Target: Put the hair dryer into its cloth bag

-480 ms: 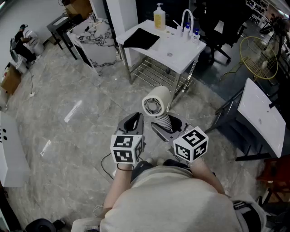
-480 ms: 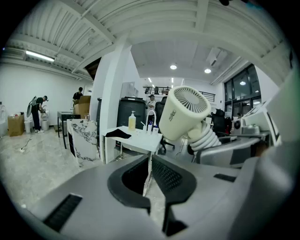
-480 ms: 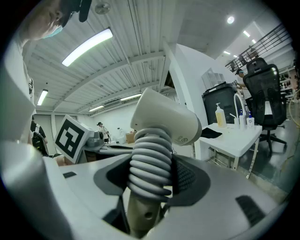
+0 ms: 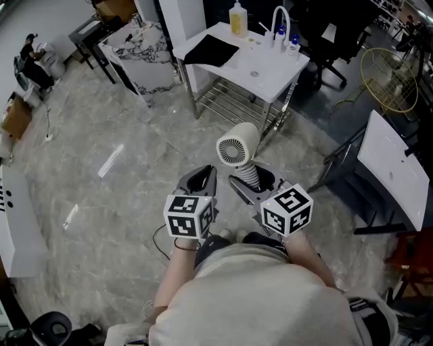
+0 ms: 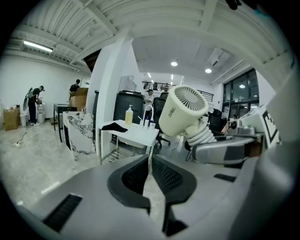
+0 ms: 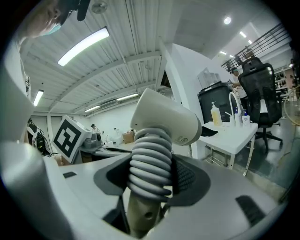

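Note:
A cream hair dryer [image 4: 237, 150] with its grey coiled cord wrapped round the handle stands upright in my right gripper [image 4: 252, 181], which is shut on that wrapped handle [image 6: 149, 165]. The dryer's rear grille faces me in the head view, and its body [image 5: 183, 112] shows at the upper right of the left gripper view. My left gripper [image 4: 201, 180] hangs just left of the dryer, its jaws together [image 5: 150, 165] with nothing between them. A black cloth bag [image 4: 211, 50] lies flat on the white table [image 4: 270, 76] ahead, well beyond both grippers.
On the table stand a yellow pump bottle [image 4: 237, 19], a white curved tube [image 4: 279, 21] and small bottles. A marble-patterned cabinet [image 4: 142, 57] stands to its left and a black office chair [image 4: 331, 34] behind it. A white board [image 4: 392, 172] stands at the right. Grey stone floor lies between.
The whole view has shifted a little, with the dryer and table slightly higher in the picture. The right gripper still holds the dryer and the left stays shut.

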`<state>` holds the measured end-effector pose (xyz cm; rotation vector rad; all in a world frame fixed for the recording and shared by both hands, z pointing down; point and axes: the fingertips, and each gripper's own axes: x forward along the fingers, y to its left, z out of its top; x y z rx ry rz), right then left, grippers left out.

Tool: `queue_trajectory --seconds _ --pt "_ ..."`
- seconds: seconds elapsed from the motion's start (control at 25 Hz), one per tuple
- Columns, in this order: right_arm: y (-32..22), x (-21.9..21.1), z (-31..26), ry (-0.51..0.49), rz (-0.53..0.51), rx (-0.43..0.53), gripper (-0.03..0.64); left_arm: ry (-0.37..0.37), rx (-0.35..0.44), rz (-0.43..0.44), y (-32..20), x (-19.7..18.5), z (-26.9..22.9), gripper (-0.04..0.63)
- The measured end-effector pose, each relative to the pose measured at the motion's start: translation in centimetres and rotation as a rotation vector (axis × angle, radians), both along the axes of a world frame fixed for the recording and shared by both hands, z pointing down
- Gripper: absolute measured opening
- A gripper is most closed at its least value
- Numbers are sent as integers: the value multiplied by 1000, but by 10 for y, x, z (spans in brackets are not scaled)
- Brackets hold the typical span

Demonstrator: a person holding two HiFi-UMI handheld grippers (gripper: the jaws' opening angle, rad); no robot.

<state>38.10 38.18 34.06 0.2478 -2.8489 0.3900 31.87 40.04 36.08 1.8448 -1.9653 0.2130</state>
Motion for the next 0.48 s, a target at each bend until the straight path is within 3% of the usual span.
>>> queue_trajectory --seconds 0.48 --pt "-10 5 -1 -13 -6 -25 229 -15 -1 4 -12 6 -2 26"
